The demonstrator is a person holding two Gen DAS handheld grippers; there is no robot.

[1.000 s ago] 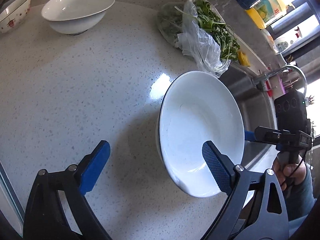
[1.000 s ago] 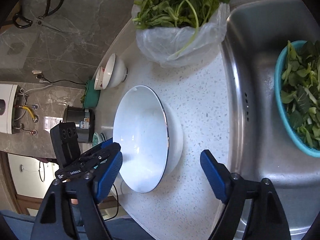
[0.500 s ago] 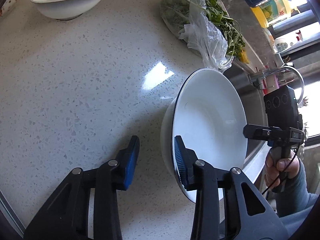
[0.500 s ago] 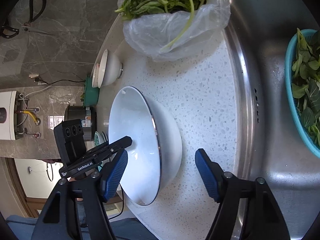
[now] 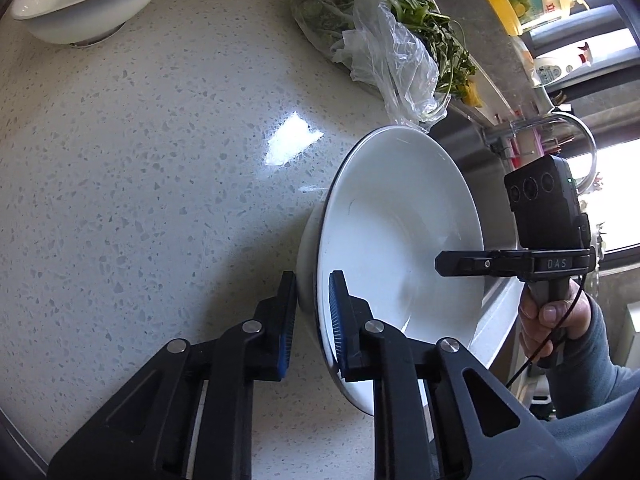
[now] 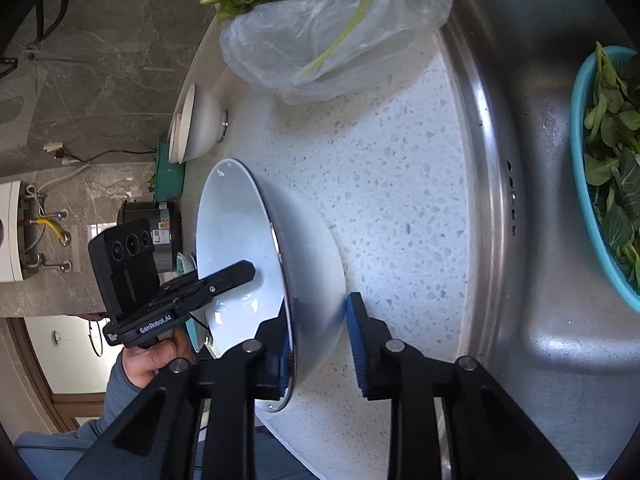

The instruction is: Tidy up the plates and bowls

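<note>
Two grippers, left gripper [image 5: 312,320] and right gripper [image 6: 320,340], jaws clamped on white bowl [image 5: 400,232] rim, opening upward.

A home kitchen: a speckled stone bench [image 6: 400,184], a steel sink [image 6: 532,200] at right, bagged greens [image 6: 320,20] at top.

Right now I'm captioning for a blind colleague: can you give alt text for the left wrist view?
The left gripper is closed on the near rim of a large white bowl on a speckled countertop, while the right gripper reaches over its far edge. Behind lie bagged greens and another white bowl.
</note>
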